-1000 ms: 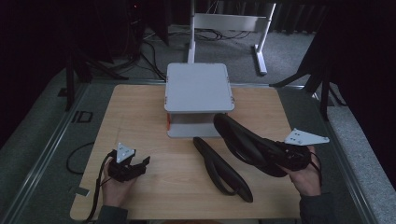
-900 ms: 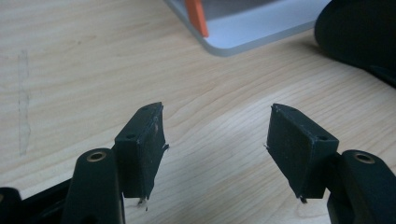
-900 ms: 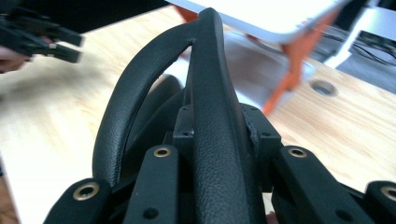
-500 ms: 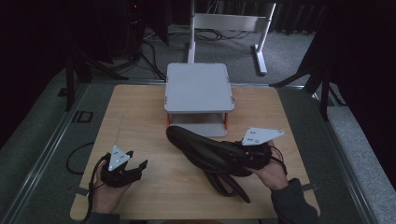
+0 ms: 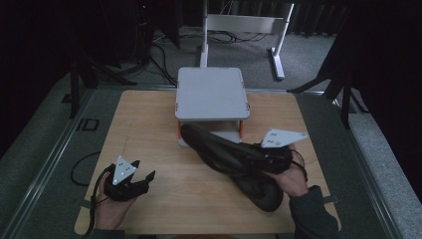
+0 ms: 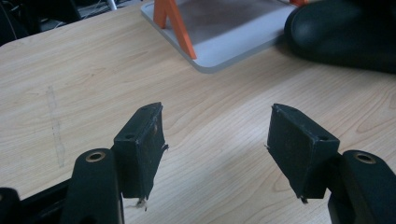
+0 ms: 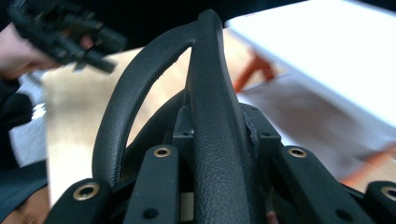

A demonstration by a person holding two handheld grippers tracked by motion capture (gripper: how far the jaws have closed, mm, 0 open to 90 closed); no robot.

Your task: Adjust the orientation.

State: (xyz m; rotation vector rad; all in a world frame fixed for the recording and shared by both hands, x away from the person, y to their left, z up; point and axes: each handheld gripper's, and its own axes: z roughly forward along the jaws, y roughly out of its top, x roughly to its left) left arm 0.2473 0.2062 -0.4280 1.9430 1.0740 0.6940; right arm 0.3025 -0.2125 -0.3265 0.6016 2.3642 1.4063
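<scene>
A black flat shoe (image 5: 214,147) hangs above the table with my right gripper (image 5: 261,155) shut on its heel rim. Its toe points at the lower tier of a grey two-tier rack (image 5: 211,92) with orange legs. The right gripper view has the shoe's rim (image 7: 210,93) pinched between the jaws of the right gripper (image 7: 212,135). A second black shoe (image 5: 261,194) lies on the wood under the right hand. My left gripper (image 5: 145,178) stands open near the front left, and between its fingers (image 6: 217,121) there is bare wood. The held shoe's toe (image 6: 341,32) is at the far right of the left gripper view.
The wooden table (image 5: 144,129) has free room at its left and middle. The rack's lower tier (image 6: 229,37) is bare grey. A white metal stand (image 5: 244,25) and cables lie on the floor beyond the table. The left gripper (image 7: 65,35) shows far off in the right gripper view.
My right gripper has carried the shoe leftward across the table and then a little toward the rack. The left gripper has barely moved.
</scene>
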